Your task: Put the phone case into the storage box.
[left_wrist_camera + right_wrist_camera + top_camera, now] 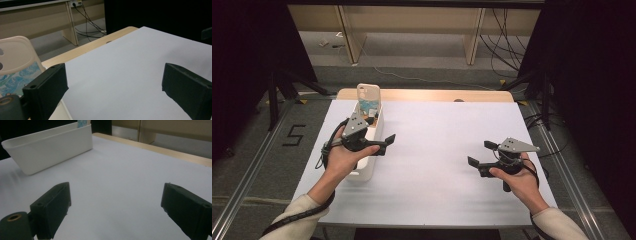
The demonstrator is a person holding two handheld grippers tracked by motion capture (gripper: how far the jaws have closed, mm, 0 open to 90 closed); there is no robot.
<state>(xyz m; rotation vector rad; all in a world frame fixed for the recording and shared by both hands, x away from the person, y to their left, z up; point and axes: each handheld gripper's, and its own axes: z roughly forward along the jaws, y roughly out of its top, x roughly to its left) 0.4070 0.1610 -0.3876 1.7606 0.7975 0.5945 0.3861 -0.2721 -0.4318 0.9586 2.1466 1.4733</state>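
Note:
A white bin [365, 170] stands along the left side of the white table cover [437, 150]. A cream phone case [368, 92] stands upright at the bin's far end, with a blue patterned case [370, 106] in front of it. My left gripper [384, 144] hovers over the bin, pointing right, open and holding nothing. In the left gripper view the cream case [15, 53] and blue case [17, 80] sit beside the left jaw of that gripper [113, 77]. My right gripper [481, 153] hovers at the right, open and pointing left toward the bin [50, 150]; nothing lies between its fingertips [115, 197].
The wooden table edge [427, 94] shows past the far side of the cover. Beyond it are desk legs [473, 40] and floor cables [504, 45]. Tripod legs [277, 95] stand left of the table, near a floor mark "5" [294, 135]. Dark curtains flank both sides.

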